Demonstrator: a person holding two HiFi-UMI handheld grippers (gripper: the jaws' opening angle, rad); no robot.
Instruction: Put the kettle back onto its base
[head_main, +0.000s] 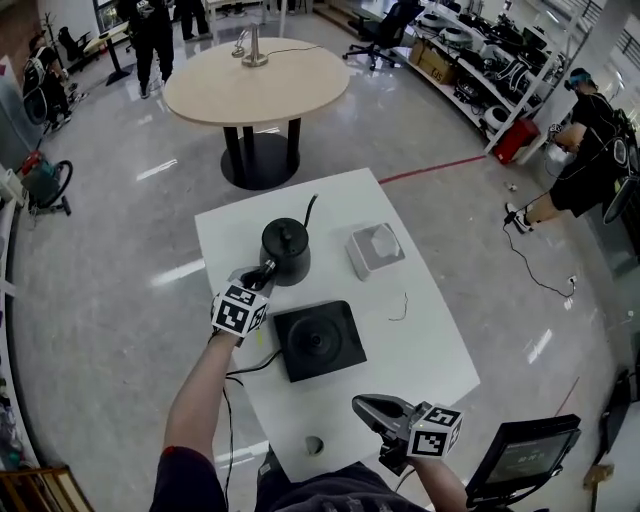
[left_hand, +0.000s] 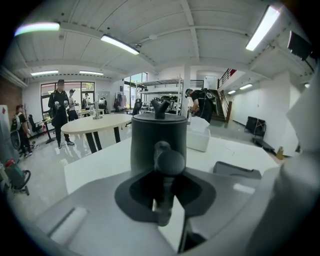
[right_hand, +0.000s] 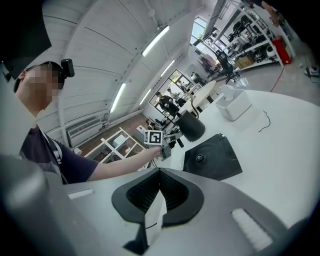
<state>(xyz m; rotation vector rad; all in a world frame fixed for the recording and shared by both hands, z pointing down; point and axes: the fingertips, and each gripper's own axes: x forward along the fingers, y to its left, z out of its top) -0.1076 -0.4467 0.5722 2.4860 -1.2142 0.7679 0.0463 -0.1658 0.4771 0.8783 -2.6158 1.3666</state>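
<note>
head view looks down on a white table (head_main: 430, 340) where the black kettle (head_main: 285, 250) stands just beyond its square black base (head_main: 335, 362), near it but not on it; whether its bottom rests on the table or hangs just above, i cannot tell. the left gripper (head_main: 265, 271) has its jaws nearly closed and clamped on the kettle's handle (left_hand: 169, 162), which fills the gap between the pads. the right gripper (head_main: 364, 405) hovers at the table's near edge, jaws together, nothing in them.

the step in hand, as i judge it, is the lift and carry. it wants a firm hold, a straight rise with the kettle upright, a short pull toward the person, then a lowering centred on the round hub (head_main: 318, 343) in the middle of the base.

room is fair: the white box (head_main: 377, 248) sits right of the kettle, clear of that path, and the cord (head_main: 255, 366) runs from the base off the table's left edge. the base lies well inside the edges.
</note>
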